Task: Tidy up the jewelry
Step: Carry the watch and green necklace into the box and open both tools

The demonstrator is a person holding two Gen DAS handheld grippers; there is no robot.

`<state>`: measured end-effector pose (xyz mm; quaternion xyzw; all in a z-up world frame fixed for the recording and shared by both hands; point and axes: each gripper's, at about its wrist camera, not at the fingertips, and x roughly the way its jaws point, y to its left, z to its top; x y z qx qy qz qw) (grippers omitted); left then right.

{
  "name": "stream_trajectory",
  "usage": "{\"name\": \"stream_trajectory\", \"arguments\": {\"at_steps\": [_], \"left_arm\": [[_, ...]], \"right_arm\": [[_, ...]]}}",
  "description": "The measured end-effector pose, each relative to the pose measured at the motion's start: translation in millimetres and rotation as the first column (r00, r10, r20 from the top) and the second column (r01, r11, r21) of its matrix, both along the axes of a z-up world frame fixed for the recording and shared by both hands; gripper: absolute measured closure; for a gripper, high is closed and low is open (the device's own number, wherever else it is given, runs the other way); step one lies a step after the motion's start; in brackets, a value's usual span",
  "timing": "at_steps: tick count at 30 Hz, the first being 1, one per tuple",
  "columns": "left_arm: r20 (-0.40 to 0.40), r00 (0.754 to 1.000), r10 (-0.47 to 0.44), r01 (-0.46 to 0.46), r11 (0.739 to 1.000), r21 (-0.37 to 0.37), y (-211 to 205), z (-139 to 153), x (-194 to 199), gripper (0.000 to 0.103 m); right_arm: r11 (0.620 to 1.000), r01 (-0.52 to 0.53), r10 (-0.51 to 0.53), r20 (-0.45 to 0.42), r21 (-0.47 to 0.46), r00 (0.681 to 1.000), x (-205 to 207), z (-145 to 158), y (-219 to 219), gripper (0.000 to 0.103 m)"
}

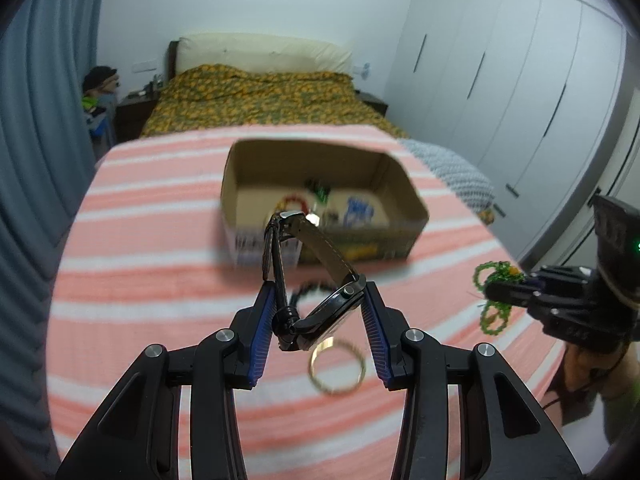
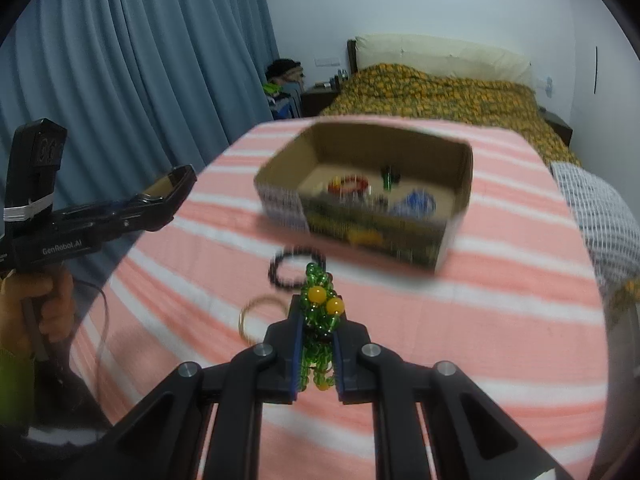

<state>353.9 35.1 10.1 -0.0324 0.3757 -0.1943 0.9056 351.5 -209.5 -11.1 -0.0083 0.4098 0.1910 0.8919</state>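
Note:
My left gripper [image 1: 320, 300] is shut on a black wristwatch [image 1: 324, 312] with a brown strap, held above the striped cloth. My right gripper [image 2: 318, 320] is shut on a green bead bracelet [image 2: 320, 312] with yellow beads; it also shows in the left wrist view [image 1: 494, 276]. An open cardboard box [image 1: 404, 184] [image 2: 460, 160] lies ahead and holds a red bracelet [image 2: 348, 184], a blue piece [image 2: 416, 202] and other small items. A gold bangle [image 1: 338, 366] [image 2: 256, 312] and a black bead bracelet [image 2: 296, 266] lie on the cloth in front of the box.
The pink and white striped cloth [image 1: 140, 280] covers the foot of a bed with a yellow patterned cover [image 1: 260, 96]. Blue curtains [image 2: 140, 80] hang at the left and white wardrobes [image 1: 500, 80] stand at the right. The left gripper [image 2: 176, 184] shows in the right wrist view.

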Motion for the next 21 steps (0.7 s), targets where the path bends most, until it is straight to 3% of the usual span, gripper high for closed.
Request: {"name": "stream_trajectory", "arguments": {"at_steps": [4,9,15,21], "left_arm": [[-0.002,1.0,-0.01,0.01,1.0,0.012,-7,16,51,0.06],[-0.07,0.998,-0.004,0.004,1.0,0.0,-20,5,123,0.06],[-0.157,0.988,0.011,-0.008,1.0,0.017,-39,-31,195,0.06],[-0.2,0.98,0.013,-0.003,0.999,0.05,-59,-63,227,0.06]], "right_arm": [[1.0,0.005,-0.005,0.043,0.006,0.999,41,27,2,0.091],[0.999,0.04,-0.04,0.015,0.036,0.999,125,35,6,0.091],[0.994,0.108,-0.106,-0.084,0.019,0.991,215,2,5,0.091],[0.989,0.151,-0.15,-0.148,-0.003,0.978,263,-36,-1,0.091]]}}
